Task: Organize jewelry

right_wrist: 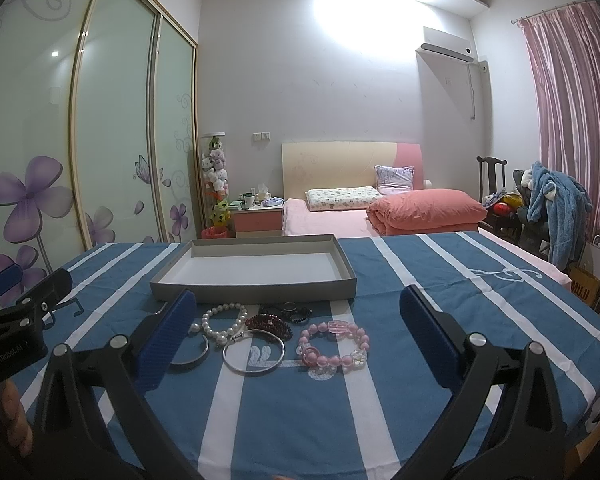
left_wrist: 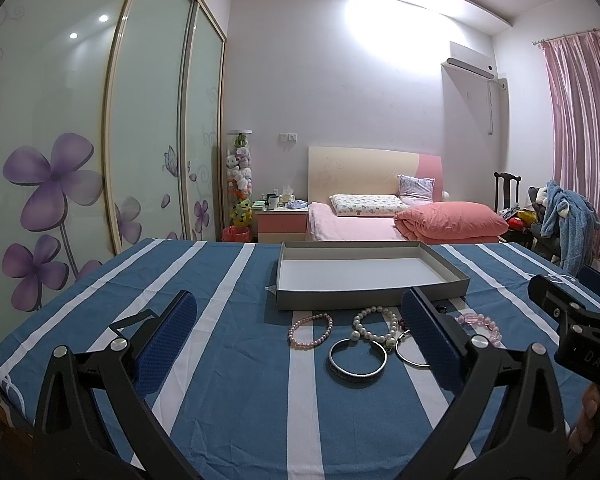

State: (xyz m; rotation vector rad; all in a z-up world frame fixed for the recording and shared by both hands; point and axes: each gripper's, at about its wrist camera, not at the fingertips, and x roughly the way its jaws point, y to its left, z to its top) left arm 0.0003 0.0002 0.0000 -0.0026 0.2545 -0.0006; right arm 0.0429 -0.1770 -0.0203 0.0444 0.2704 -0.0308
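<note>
Several bracelets lie on the blue striped cloth in front of a shallow grey box (left_wrist: 372, 300), also in the right wrist view (right_wrist: 256, 292). In the left wrist view: a small pink bead bracelet (left_wrist: 310, 331), a white pearl bracelet (left_wrist: 374, 326), a silver cuff (left_wrist: 357, 363). In the right wrist view: a thin silver bangle (right_wrist: 253, 351), a pink bead bracelet (right_wrist: 334, 346), dark red beads (right_wrist: 269, 325), a black bracelet (right_wrist: 290, 310). My left gripper (left_wrist: 300, 336) is open and empty above the cloth. My right gripper (right_wrist: 298, 332) is open and empty.
The blue and white striped cloth (right_wrist: 440, 280) covers the table. Behind it stand a pink bed (left_wrist: 380, 216), a nightstand (left_wrist: 282, 224) and sliding wardrobe doors (left_wrist: 60, 140). A chair with blue clothes (right_wrist: 552, 208) is at the right by pink curtains.
</note>
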